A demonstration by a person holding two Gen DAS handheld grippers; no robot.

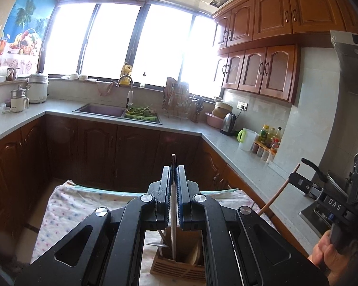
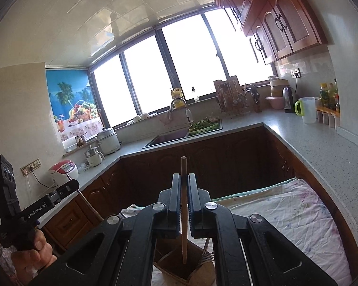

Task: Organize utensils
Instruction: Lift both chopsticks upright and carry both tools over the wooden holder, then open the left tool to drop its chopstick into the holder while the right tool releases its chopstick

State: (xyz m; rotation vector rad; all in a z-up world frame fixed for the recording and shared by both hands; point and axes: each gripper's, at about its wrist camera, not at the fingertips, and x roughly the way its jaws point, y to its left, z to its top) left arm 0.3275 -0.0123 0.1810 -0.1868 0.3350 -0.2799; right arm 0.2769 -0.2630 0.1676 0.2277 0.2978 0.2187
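The left gripper has its 2 jaws pressed almost together on a slim metal utensil that stands upright between them, its thin end poking just above the fingertips and its lower end reaching down into a wooden utensil holder. Which kind of utensil it is cannot be told from the handle alone. In the holder beside it lie a spoon with a metal bowl and some wooden pieces.

The right gripper is likewise clamped nearly closed, on a wooden chopstick held upright, its tip rising above the fingers and its lower end hanging over the same holder. A metal fork leans in the compartment to the right of the chopstick.

Each wrist view catches the other tool at its edge: a hand grips the right gripper's handle in the left view, and a hand grips the left one in the right view.

The holder stands on a table draped with a floral cloth. Beyond it run dark wooden base cabinets under a grey countertop with a sink, a green basket of vegetables, a dish rack, a kettle and a white jug with a green handle. Bright windows fill the far wall.
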